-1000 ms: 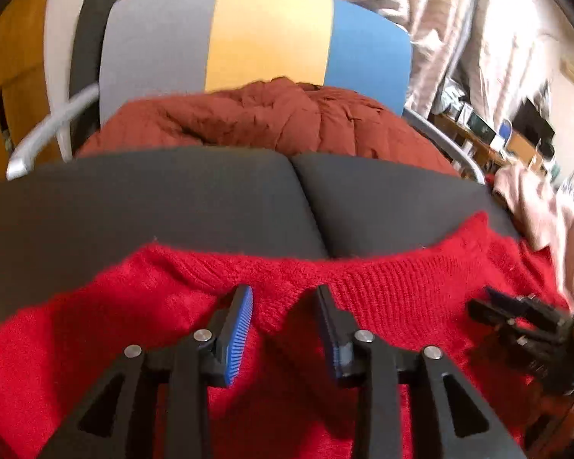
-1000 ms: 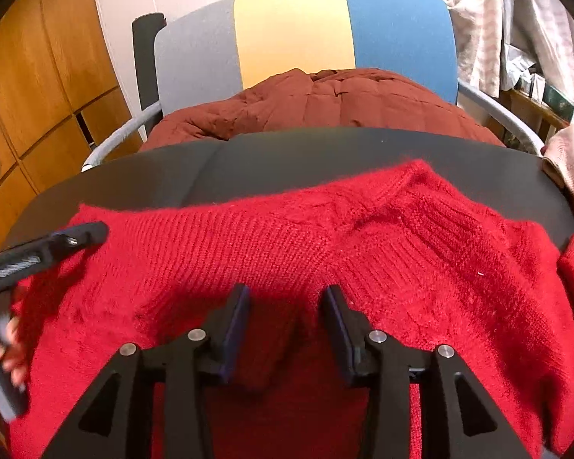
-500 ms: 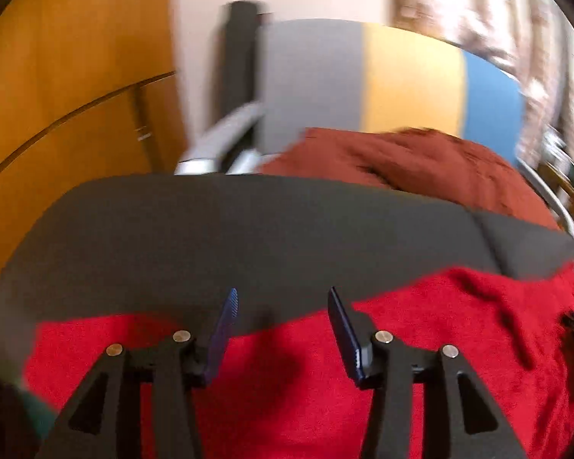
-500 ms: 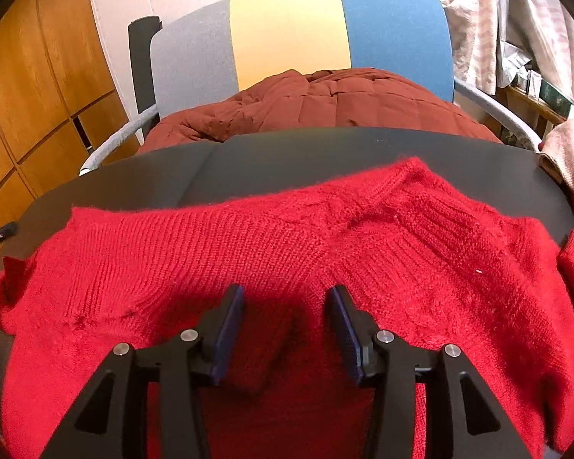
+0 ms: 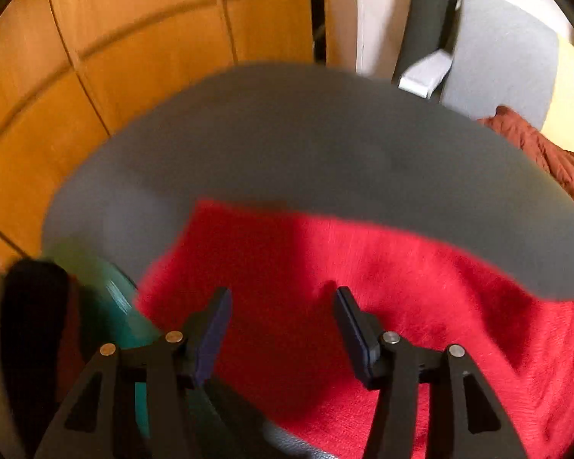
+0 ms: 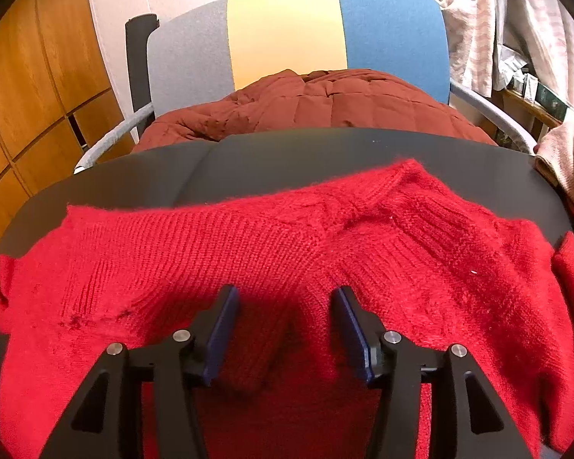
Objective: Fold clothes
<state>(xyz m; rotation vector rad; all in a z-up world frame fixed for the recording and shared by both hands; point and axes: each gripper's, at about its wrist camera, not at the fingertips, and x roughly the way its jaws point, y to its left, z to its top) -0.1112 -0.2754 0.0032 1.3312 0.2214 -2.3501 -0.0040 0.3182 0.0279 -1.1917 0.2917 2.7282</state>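
A red knitted sweater [image 6: 248,252] lies spread on a dark grey table [image 6: 325,157]. My right gripper [image 6: 285,298] hovers over its middle with the jaws opening; a raised fold of red knit stands loosely between the pads, which do not press on it. In the blurred left wrist view my left gripper [image 5: 283,302] is over the sweater's left end [image 5: 325,275], near the table's [image 5: 287,145] left side. Its jaws are opening too, with nothing gripped between them.
Behind the table stands a chair [image 6: 287,34] with a grey, yellow and blue back and a rust-brown quilted jacket [image 6: 310,107] on its seat. Wooden cabinets [image 5: 76,76] fill the left. A teal object [image 5: 111,306] sits at the table's left edge, a pink garment [image 6: 566,157] at the right.
My left gripper swept left along the sweater to its left end, rolling and widening its jaws. My right gripper stayed in place while its jaws spread off the fold.
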